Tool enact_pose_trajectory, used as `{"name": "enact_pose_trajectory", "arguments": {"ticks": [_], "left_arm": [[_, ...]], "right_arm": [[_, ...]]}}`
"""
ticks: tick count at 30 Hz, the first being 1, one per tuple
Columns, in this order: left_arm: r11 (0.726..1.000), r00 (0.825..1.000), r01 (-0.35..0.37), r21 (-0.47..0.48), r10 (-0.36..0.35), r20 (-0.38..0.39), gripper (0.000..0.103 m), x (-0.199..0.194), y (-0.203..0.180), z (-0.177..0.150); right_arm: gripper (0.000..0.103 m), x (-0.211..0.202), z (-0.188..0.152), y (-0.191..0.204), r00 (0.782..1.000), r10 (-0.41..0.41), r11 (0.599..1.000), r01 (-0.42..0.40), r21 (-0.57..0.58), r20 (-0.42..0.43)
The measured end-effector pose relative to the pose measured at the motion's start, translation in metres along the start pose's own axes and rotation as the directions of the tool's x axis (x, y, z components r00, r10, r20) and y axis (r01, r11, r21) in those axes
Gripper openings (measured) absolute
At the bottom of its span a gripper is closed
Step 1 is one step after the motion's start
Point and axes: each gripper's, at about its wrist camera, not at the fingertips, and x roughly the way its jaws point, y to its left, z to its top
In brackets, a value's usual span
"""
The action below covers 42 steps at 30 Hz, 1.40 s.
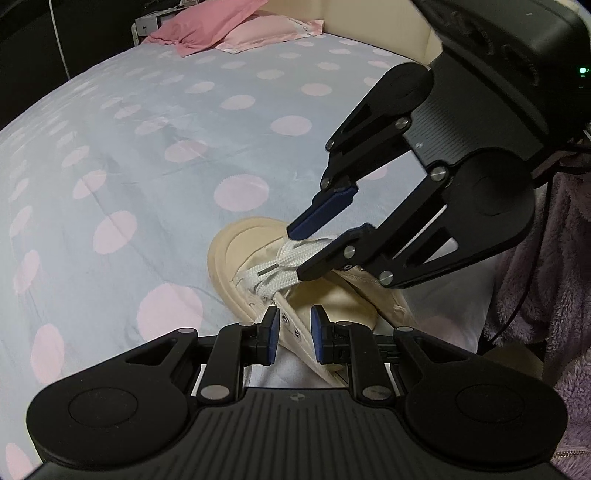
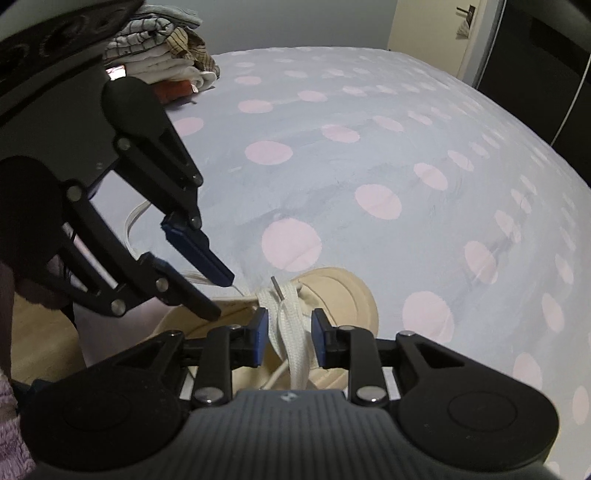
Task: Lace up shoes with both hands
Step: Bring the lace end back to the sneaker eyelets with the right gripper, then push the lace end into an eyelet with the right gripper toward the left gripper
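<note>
Only the right wrist view shows folded laundry (far bedside).

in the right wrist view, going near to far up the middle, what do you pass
right hand-held gripper → white laces → shoe toe cap → polka-dot bedspread → door

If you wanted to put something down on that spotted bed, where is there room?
The bedspread lies bare beyond the shoe, up to the folded clothes and pink pillows. It is crowded at the shoe, where both grippers meet over the laces.
</note>
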Motion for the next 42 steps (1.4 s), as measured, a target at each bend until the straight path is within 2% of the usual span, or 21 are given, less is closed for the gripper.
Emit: {"name": "enact_pose_trajectory", "arguments": {"ticks": [1, 2, 3, 7, 13, 17, 42], "left_arm": [[1.0, 1.0, 0.003, 0.002, -0.003, -0.001, 0.016, -0.001, 0.0, -0.001], [1.0, 1.0, 0.006, 0.005, -0.005, -0.002, 0.016, -0.001, 0.0, -0.001], [1.0, 1.0, 0.008, 0.007, -0.008, -0.003, 0.016, -0.002, -0.001, -0.002], [1.0, 1.0, 0.011, 0.019, -0.011, -0.01, 0.015, -0.002, -0.001, -0.005], [0.999, 0.999, 0.024, -0.023, -0.025, -0.02, 0.012, -0.002, 0.006, -0.007], [0.999, 1.0, 0.015, -0.029, -0.016, -0.024, 0.012, -0.003, 0.008, -0.01], [1.0, 1.0, 0.01, -0.002, -0.01, -0.015, 0.012, -0.001, 0.006, -0.009]], "right_arm": [[0.027, 0.003, 0.0, 0.0, 1.0, 0.007, 1.0, -0.007, 0.006, -0.008], [0.023, 0.004, 0.0, 0.0, 1.0, 0.015, 1.0, -0.015, 0.009, -0.017], [0.012, 0.006, -0.001, 0.0, 0.999, 0.024, 1.0, -0.023, 0.01, -0.026], [0.008, 0.004, -0.001, 0.001, 0.999, 0.028, 1.0, -0.027, 0.006, -0.021], [0.007, -0.003, -0.002, 0.012, 0.998, 0.052, 0.999, -0.052, 0.0, -0.024], [0.007, 0.007, -0.005, 0.014, 0.996, 0.057, 0.998, -0.056, 0.028, -0.067], [0.007, 0.02, -0.002, 0.027, 0.989, 0.09, 0.996, -0.091, -0.002, -0.118]]}}
